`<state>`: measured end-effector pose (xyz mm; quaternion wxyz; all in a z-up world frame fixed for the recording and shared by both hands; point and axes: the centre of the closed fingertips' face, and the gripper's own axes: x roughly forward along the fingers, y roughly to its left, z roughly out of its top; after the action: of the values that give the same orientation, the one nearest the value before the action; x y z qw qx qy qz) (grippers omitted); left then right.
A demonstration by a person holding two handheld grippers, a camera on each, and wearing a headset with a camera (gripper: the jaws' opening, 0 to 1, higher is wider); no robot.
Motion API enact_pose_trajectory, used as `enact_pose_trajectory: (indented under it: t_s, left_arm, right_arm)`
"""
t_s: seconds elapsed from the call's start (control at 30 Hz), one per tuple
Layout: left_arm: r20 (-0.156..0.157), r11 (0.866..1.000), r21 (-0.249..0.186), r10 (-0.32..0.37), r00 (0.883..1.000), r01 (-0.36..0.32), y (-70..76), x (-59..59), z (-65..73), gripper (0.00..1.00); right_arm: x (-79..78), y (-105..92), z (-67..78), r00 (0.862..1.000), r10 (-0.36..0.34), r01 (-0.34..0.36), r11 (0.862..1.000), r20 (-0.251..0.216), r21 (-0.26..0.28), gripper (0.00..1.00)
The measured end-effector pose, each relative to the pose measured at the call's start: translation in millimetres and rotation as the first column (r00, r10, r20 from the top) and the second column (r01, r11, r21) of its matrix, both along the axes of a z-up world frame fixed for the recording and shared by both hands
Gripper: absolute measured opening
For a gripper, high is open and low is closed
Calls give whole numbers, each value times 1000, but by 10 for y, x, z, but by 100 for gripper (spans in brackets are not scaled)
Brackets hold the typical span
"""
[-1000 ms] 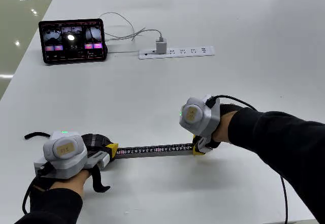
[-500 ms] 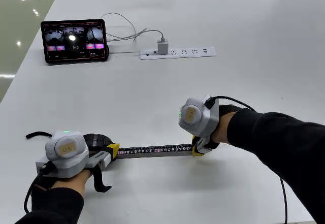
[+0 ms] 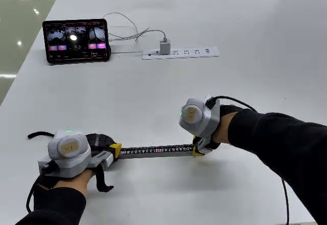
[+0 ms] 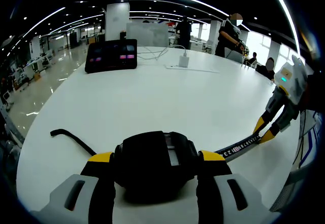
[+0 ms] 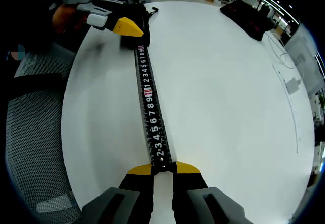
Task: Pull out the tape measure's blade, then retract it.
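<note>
black blade [image 5: 151,107] in right hand-held gripper [image 5: 162,169]

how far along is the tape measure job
Pulling out looks done, or nearly so: the blade lies stretched across the table, with numbers showing past ten. In hand: the left tongs clamp the case, and the right tongs pinch the blade's tip. Left to do: retracting the blade into the case.

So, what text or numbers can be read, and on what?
"2 3 4 5 6 7 8 9": blade, read from the right gripper toward the case; red figure next: blurred; then "1" to "9".
Yellow stickers on left gripper and right one: blurred.
Tablet screen: too small.
</note>
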<state>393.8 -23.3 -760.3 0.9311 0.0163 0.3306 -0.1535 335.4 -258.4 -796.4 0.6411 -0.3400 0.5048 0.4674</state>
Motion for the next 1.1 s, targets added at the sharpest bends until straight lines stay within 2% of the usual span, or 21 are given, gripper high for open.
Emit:
enact_pose_trajectory:
  t_s: [1.1]
  left_arm:
    - [-8, 1000, -1, -2, 1000, 2, -9, -4, 5, 60]
  right_arm:
    - [24, 114, 5, 1000, -3, 3, 1000, 0, 6, 9]
